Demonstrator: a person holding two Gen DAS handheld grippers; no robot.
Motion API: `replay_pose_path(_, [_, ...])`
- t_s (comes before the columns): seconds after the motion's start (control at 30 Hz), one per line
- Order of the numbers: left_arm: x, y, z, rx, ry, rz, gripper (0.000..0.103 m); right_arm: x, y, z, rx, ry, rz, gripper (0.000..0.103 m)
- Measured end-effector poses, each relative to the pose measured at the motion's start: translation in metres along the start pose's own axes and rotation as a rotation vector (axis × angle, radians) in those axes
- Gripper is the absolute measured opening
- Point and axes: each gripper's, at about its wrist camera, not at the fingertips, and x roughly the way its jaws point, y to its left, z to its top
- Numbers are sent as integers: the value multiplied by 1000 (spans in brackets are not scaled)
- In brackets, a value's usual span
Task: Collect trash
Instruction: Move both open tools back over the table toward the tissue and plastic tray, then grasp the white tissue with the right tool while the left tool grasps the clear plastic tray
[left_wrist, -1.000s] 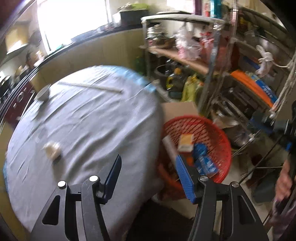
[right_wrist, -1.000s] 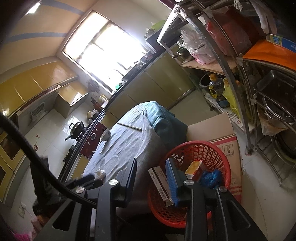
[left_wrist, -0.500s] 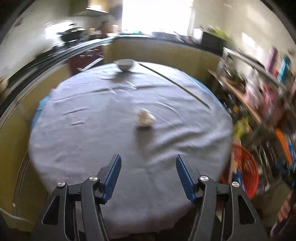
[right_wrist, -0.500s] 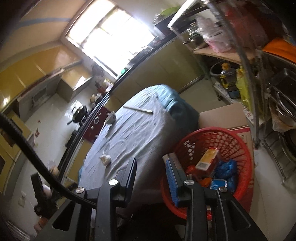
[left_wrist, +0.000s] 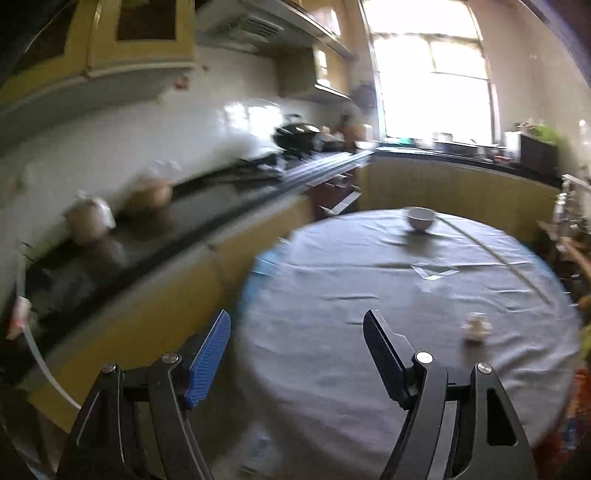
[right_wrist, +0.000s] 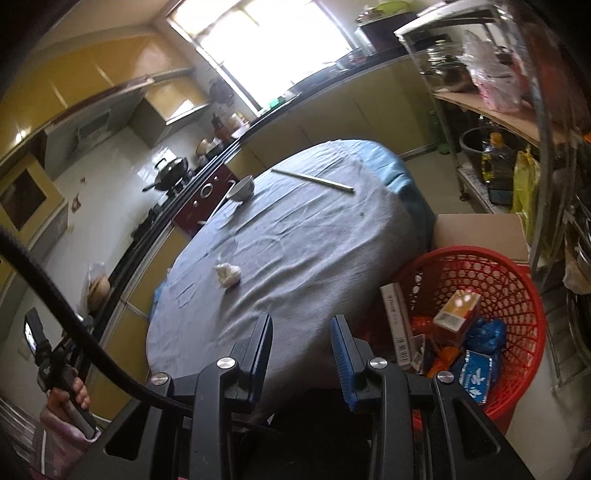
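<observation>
— Well, how are the grippers set?
— The left gripper (left_wrist: 297, 326) is seen wide, its jaws just opened further, nothing between them. The right gripper (right_wrist: 302, 334) is kept narrow and empty.
— Where is the trash found?
— A crumpled wad (right_wrist: 228, 274) is seen mid-frame on the table (right_wrist: 314, 236); the basket (right_wrist: 517, 295) is placed lower right.

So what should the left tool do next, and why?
Probably reach toward the crumpled paper wad on the gray tablecloth. The left tool has just been opening, holds nothing, and the wad lies loose ahead, to its right; the red basket already holds other trash.
</observation>
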Motion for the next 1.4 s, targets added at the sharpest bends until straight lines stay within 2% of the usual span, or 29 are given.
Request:
replay_pose_path(0.13, [-3, 29, -3, 7, -45, 122, 78, 9, 20, -1, -47, 23, 4, 36])
replay_pose_path(0.27, [1, 47, -9, 3, -51, 162, 82, 23, 43, 0, -103, 53, 8, 36])
replay_pose_path(0.53, [46, 46, -31, -13, 82, 68, 83, 61, 93, -1, -216, 125, 19, 36])
replay_pose_path(0.9, [95, 21, -44, 25, 153, -14, 83, 127, 121, 8, -249, 239, -33, 36])
replay_pose_path(1.03, [117, 17, -50, 25, 207, -21, 83, 164, 134, 19, -273, 286, -47, 37])
replay_pose_path(1.33, [147, 12, -44, 35, 257, -29, 83, 257, 156, 44, -280, 362, -18, 39])
replay_pose_path(1.4, [155, 7, -37, 38, 271, -56, 83, 278, 158, 50, -263, 374, -13, 44])
